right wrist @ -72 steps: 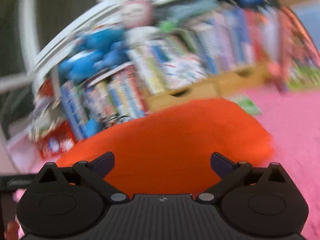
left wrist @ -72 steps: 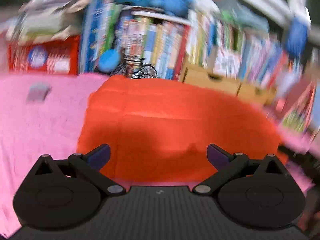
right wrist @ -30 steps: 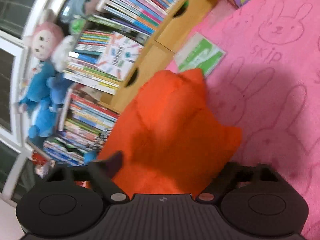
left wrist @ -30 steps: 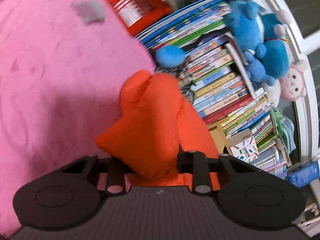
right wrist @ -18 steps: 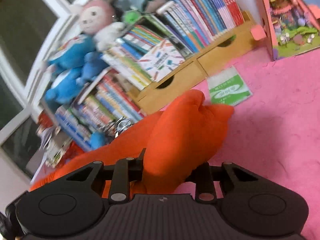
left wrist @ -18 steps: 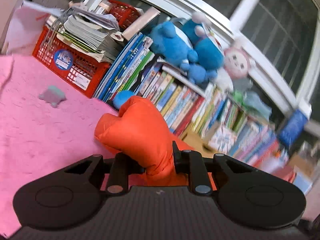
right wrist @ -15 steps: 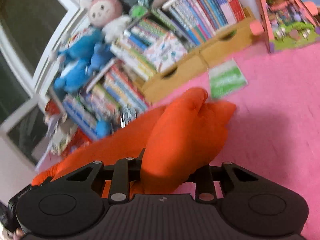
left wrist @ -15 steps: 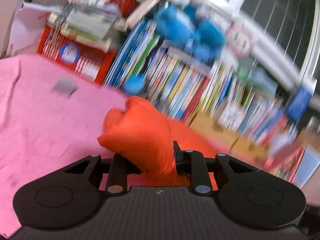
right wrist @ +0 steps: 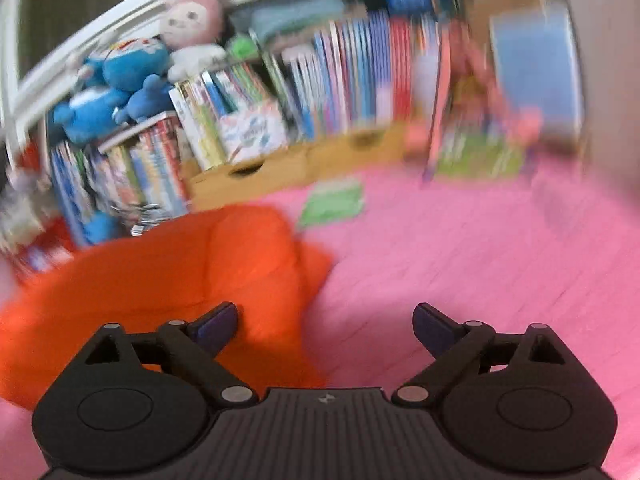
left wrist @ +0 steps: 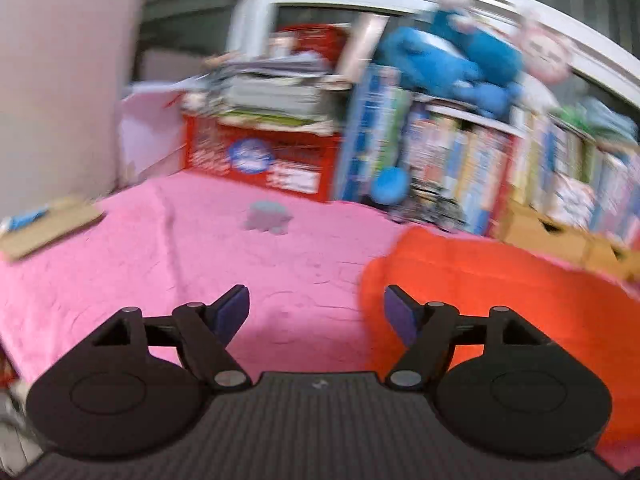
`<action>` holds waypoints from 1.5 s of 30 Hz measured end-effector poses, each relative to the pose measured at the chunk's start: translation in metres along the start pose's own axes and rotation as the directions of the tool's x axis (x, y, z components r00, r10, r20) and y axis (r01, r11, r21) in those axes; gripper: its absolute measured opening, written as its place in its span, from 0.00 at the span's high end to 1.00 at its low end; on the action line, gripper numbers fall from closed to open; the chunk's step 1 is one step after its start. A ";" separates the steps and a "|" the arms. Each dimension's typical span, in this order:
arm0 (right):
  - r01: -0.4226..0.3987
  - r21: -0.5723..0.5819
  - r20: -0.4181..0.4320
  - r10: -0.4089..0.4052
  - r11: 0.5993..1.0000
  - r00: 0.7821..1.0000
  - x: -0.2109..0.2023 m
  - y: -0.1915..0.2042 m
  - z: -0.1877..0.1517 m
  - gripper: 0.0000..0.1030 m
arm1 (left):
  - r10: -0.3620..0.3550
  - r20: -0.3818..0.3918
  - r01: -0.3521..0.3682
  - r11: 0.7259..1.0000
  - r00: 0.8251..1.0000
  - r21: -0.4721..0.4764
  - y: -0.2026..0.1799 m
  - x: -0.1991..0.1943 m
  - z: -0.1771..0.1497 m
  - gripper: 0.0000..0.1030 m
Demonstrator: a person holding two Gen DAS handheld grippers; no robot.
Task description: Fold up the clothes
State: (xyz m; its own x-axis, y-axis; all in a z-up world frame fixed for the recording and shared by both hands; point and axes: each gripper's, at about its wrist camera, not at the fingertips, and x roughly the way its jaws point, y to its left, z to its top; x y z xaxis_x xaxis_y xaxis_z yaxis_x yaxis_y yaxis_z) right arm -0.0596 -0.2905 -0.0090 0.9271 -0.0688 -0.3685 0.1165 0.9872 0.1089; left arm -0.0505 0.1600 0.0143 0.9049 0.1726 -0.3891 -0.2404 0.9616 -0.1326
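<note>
An orange garment [left wrist: 500, 292] lies folded on the pink blanket [left wrist: 200, 252], at the right of the left wrist view. In the right wrist view the same orange garment [right wrist: 160, 276] fills the left. My left gripper [left wrist: 317, 308] is open over bare pink blanket, just left of the garment's edge, nothing between its fingers. My right gripper [right wrist: 325, 322] is open too, straddling the garment's right edge; its left finger [right wrist: 212, 326] is over the cloth, its right finger over the blanket. Both views are motion-blurred.
Behind the blanket [right wrist: 460, 248] stand rows of books [right wrist: 340, 80], wooden drawers [right wrist: 256, 178], a red crate [left wrist: 264, 160] with stacked papers and blue plush toys [left wrist: 452, 60]. A small grey object [left wrist: 266, 216], a cardboard piece [left wrist: 44, 228] and a green packet [right wrist: 332, 202] lie on the blanket.
Both grippers were shut on bunched corners of the orange garment; now both are open and the garment lies flat. The left gripper has swung left, the right gripper right.
</note>
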 end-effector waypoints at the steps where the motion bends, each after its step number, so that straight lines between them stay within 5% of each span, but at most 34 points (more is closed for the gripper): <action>1: -0.003 -0.047 0.037 0.004 0.999 0.999 -0.006 0.013 0.002 0.08 | -0.042 0.003 0.042 0.999 0.999 0.026 -0.013 -0.002 0.001 0.29; 4: -0.118 -0.120 0.119 0.132 0.986 0.984 -0.014 0.051 0.008 0.11 | -0.178 0.035 0.174 0.980 0.983 0.095 -0.058 -0.006 0.002 0.28; 8: -0.191 -0.162 0.189 0.221 0.968 0.957 0.005 0.112 0.029 0.12 | -0.151 0.110 0.122 0.965 0.983 0.231 -0.123 0.011 0.009 0.19; 13: -0.142 -0.293 0.156 0.194 0.946 0.969 0.046 0.171 0.033 0.04 | -0.058 0.068 0.029 0.929 0.996 0.370 -0.175 0.057 0.000 0.19; 22: -0.129 -0.400 0.004 0.142 0.907 0.990 0.083 0.193 0.008 0.00 | -0.026 -0.065 0.053 0.886 0.998 0.460 -0.173 0.096 -0.022 0.10; 36: -0.142 -0.473 -0.081 0.117 0.870 0.990 0.094 0.188 -0.005 0.00 | -0.077 -0.135 0.129 0.892 0.988 0.433 -0.155 0.106 -0.022 0.04; 45: -0.126 -0.445 -0.088 0.097 0.887 0.991 0.095 0.155 0.000 0.00 | -0.092 -0.129 0.139 0.894 0.987 0.426 -0.125 0.104 -0.014 0.04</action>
State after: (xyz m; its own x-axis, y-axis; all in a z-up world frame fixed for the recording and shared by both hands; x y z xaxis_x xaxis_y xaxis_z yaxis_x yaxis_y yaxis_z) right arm 0.0463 -0.1444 -0.0266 0.8988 0.0399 -0.4365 -0.1723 0.9479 -0.2680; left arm 0.0691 0.0545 -0.0223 0.8700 0.0546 -0.4901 0.0604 0.9746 0.2157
